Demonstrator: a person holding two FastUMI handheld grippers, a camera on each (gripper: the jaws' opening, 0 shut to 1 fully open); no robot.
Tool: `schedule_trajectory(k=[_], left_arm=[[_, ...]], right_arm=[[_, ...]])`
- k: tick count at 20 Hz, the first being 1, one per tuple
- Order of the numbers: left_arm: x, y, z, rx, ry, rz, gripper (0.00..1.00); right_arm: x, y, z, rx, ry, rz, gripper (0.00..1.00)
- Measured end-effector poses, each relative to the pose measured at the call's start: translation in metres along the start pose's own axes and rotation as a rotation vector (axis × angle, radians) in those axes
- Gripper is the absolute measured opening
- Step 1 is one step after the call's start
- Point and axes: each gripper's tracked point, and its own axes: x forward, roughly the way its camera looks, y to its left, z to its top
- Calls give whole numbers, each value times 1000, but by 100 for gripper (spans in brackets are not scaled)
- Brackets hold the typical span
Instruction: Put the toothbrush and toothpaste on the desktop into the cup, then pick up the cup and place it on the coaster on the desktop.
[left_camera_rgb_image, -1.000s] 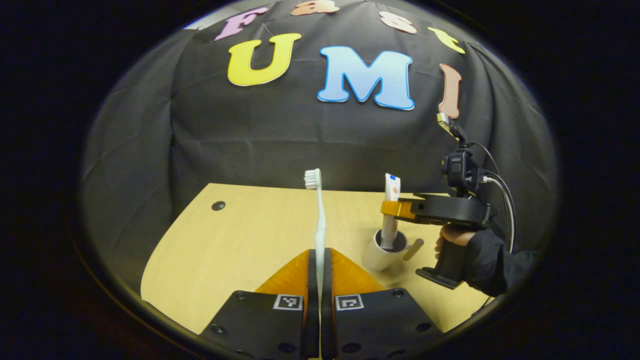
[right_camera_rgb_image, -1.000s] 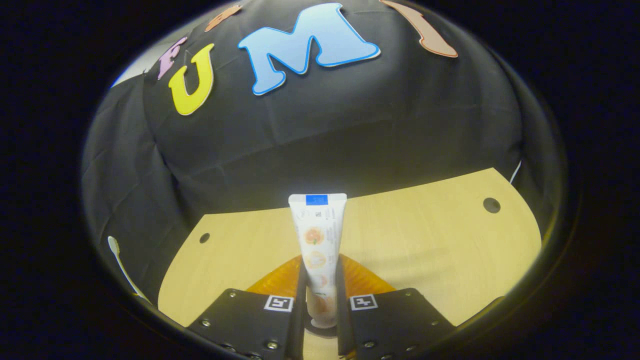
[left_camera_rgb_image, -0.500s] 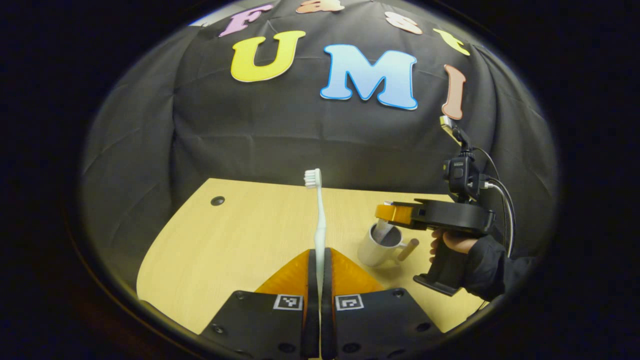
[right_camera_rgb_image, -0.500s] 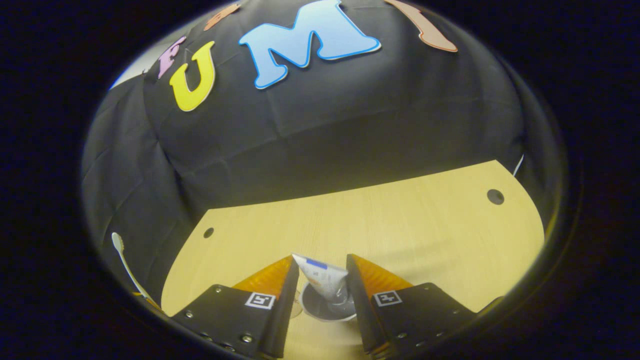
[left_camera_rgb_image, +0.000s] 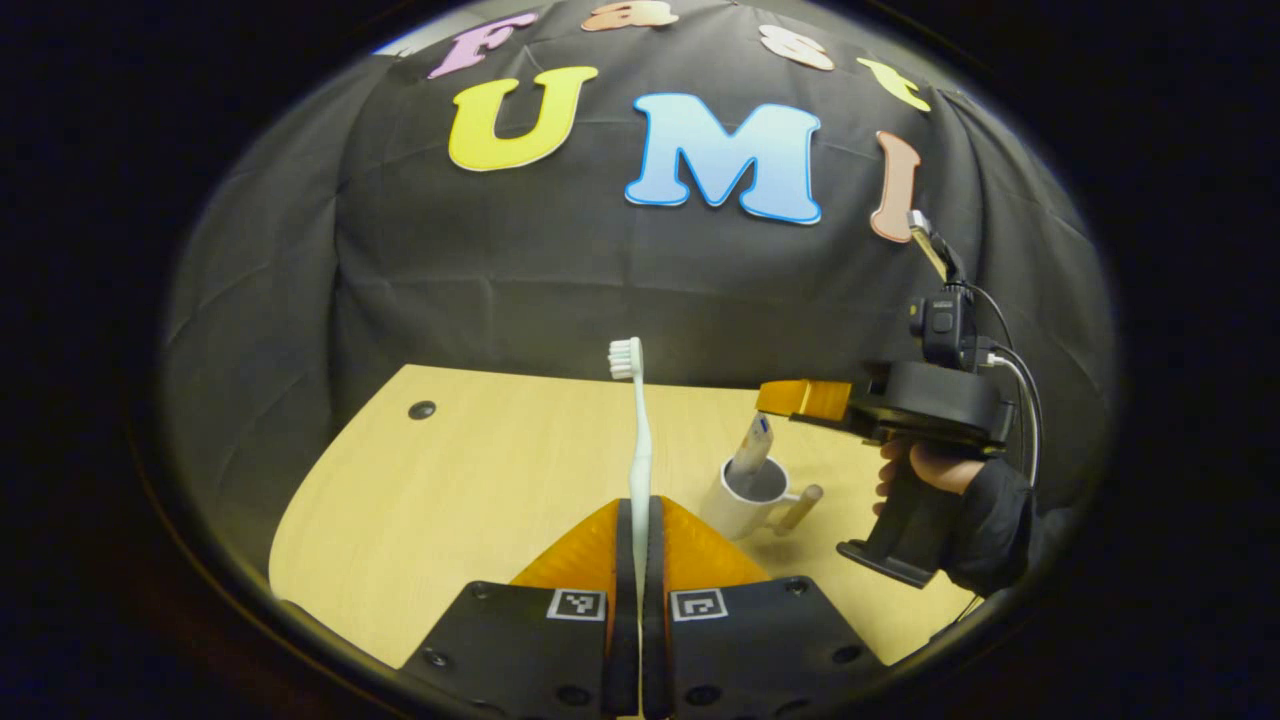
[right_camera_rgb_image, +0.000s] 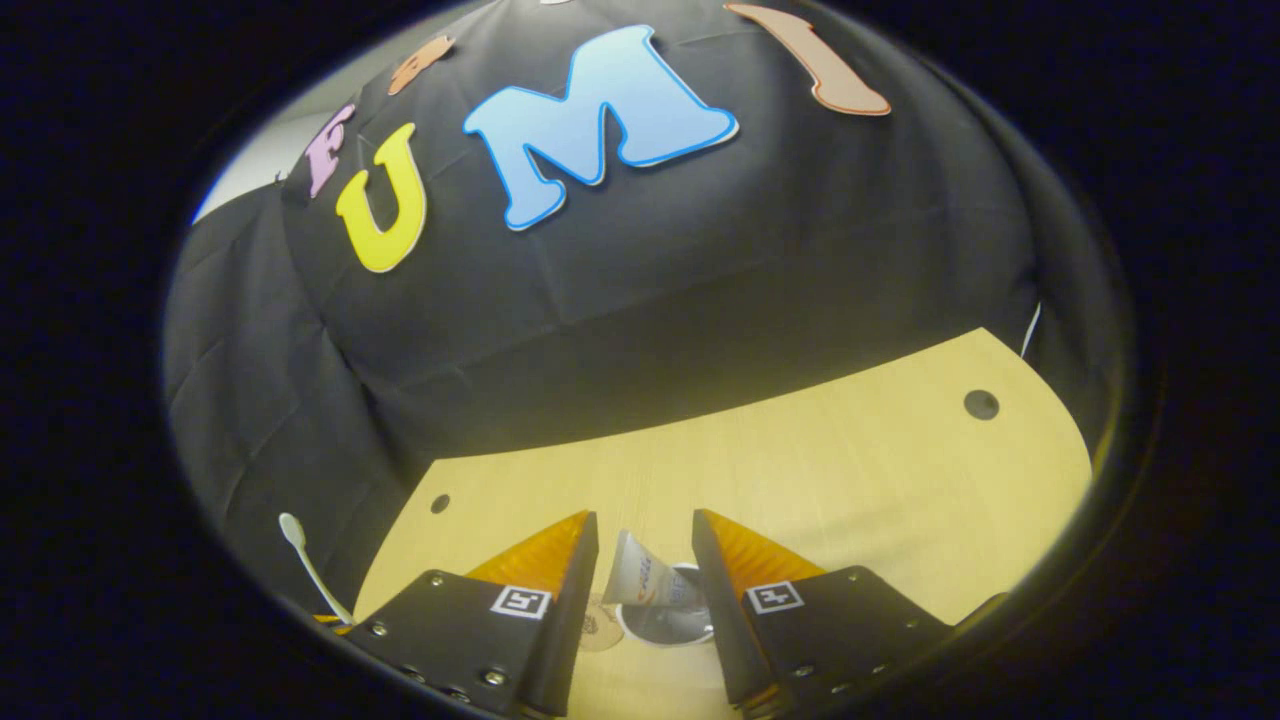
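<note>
My left gripper (left_camera_rgb_image: 637, 510) is shut on the handle of a white toothbrush (left_camera_rgb_image: 637, 430), which stands upright with its bristles at the top. Right of it, a white cup (left_camera_rgb_image: 745, 495) with a wooden handle rests on the desktop, and the toothpaste tube (left_camera_rgb_image: 752, 445) leans inside it. In the left gripper view the right gripper (left_camera_rgb_image: 790, 397) hovers open just above the cup, held by a gloved hand (left_camera_rgb_image: 975, 500). The right gripper view shows my right gripper (right_camera_rgb_image: 645, 525) open, with the tube (right_camera_rgb_image: 635, 580) and the cup (right_camera_rgb_image: 668, 618) below, between its fingers. The toothbrush (right_camera_rgb_image: 308, 565) appears at its far left.
The light wooden desktop (left_camera_rgb_image: 480, 470) has a round cable hole (left_camera_rgb_image: 421, 410) at the far left and another hole (right_camera_rgb_image: 981, 404) at the far right. Black cloth closes off the back. Bare desktop lies left of the cup.
My right gripper opened and let go of the toothpaste, which dropped into the cup and now leans there. The right gripper then rose and drew back a little. The left gripper stayed put.
</note>
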Motion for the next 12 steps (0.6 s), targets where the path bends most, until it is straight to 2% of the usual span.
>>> schedule_trajectory(k=[12], left_arm=[[38,-74,38,76,-95,-139,9]], right_arm=[[-38,-46,32,-20,-68,-68,56]])
